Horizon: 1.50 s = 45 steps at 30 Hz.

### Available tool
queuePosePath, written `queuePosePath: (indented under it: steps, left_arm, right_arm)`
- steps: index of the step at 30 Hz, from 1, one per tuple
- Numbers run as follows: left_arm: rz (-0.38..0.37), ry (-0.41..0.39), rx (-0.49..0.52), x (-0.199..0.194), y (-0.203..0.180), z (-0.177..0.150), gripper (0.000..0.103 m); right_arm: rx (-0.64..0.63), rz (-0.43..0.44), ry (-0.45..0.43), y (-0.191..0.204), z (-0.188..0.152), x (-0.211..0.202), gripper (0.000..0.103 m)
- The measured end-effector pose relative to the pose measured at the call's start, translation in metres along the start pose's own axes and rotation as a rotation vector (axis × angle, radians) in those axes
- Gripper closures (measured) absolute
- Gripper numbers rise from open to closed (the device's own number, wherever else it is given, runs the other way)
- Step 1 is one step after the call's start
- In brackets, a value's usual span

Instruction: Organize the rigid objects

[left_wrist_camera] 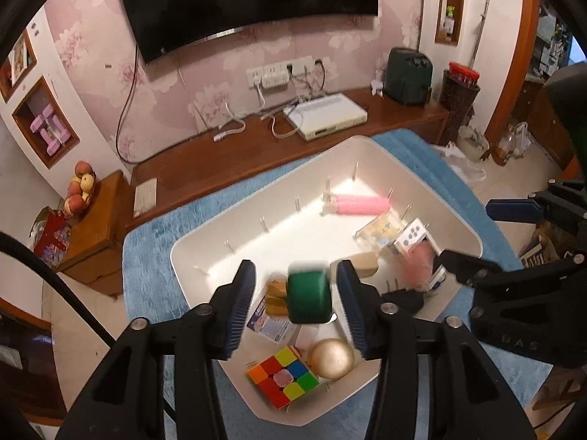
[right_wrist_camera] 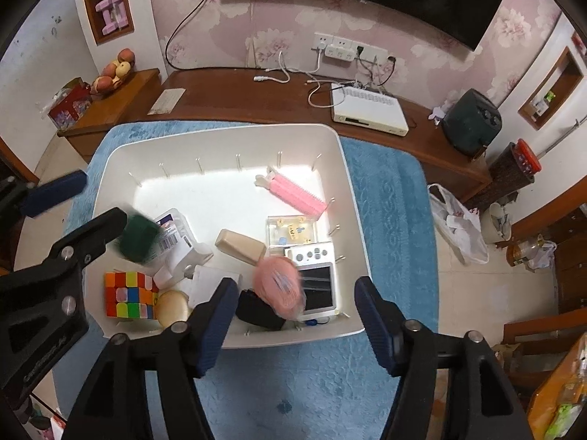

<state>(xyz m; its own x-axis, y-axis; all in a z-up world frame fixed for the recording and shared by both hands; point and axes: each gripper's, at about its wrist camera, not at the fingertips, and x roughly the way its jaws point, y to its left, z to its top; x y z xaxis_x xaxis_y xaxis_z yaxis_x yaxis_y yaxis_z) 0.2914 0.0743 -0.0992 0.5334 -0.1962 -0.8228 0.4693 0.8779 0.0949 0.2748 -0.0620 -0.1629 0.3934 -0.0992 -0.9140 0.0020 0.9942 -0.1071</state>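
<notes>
Green block [left_wrist_camera: 309, 296] is hanging blurred between left gripper [left_wrist_camera: 296, 293] fingers, pads standing clear of it, over white bin [left_wrist_camera: 414, 168]. Pink disc [right_wrist_camera: 280, 288], blurred too, is sitting w/in right gripper [right_wrist_camera: 296, 317]'s wide-open fingers, untouched, above bin's clutter.

Both views are fisheye cameras mounted on the hand-held grippers, each looking forward and steeply down along its own two fingers at the white bin [left_wrist_camera: 367, 154] on the blue mat [left_wrist_camera: 154, 227]. The left wrist view sits close over the bin's near-left corner — the television wall lies beyond the bin's far rim. The right wrist view hangs close above the bin [right_wrist_camera: 352, 190] at its near-right edge, facing the same wall. The two share the whole bin, the mat [right_wrist_camera: 389, 198], the wooden shelf [left_wrist_camera: 227, 157] behind the bin, and each shows the other gripper beside the bin.
</notes>
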Motion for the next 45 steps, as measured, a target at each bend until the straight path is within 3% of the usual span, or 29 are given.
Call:
queuePosePath:
  steps: [1,10,13,27,40,45]
  left_arm:
    - [0.000,-0.007,-0.004,-0.003,-0.001,0.001,0.037]
    - [0.023,-0.052,0.023,-0.032,-0.016,-0.002,0.025]
    - [0.034,-0.065,0.038,-0.043,-0.021,-0.006,0.022]
    - [0.090,-0.099,0.076,-0.090,-0.041,-0.052,0.020]
    - [0.032,0.020,-0.075,-0.103,-0.057,-0.098,0.021]
    - [0.070,0.024,-0.160,-0.119,-0.069,-0.108,0.021]
  right_arm:
    - [0.001,-0.002,-0.001,-0.001,0.000,-0.002,0.036]
    - [0.025,-0.013,-0.035,-0.008,-0.014,-0.029,0.035]
    - [0.036,-0.013,-0.048,-0.008,-0.022,-0.041,0.030]
    - [0.051,0.010,-0.054,-0.002,-0.076,-0.075,0.028]
    - [0.126,0.104,0.003,-0.022,-0.135,-0.081,0.023]
    - [0.149,0.174,0.016,-0.039,-0.157,-0.085,0.022]
